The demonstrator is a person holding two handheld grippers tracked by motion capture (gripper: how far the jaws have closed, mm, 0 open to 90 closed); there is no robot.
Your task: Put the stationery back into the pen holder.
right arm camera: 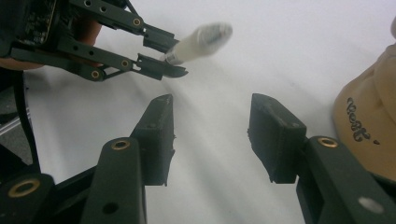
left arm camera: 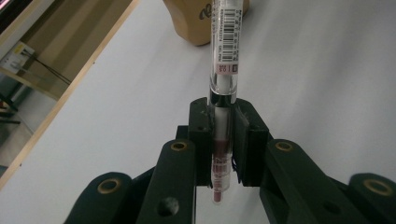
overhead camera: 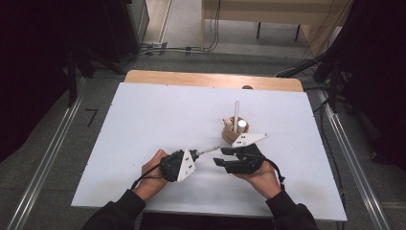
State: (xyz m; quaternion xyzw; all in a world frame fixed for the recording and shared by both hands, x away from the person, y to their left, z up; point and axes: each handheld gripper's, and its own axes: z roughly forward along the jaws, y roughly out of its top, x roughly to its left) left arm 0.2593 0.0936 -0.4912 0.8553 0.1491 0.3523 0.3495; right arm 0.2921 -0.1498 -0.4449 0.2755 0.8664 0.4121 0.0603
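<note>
- On the white table (overhead camera: 143,124), set on a grey floor between dark curtains, I am working near the front edge.
- My left gripper (overhead camera: 194,154) is clamping a clear pen (left arm camera: 223,88), its long axis lying level and pointing right toward the wooden holder (overhead camera: 231,133).
- My right gripper (overhead camera: 222,156) is standing open, jaws empty.
- The pen's tip is blurring in the right gripper view.

Pen clamped in the left gripper (left arm camera: 223,140)

The pen (left arm camera: 224,70) points toward a wooden holder (left arm camera: 196,21) on the white table (left arm camera: 327,70).
</note>
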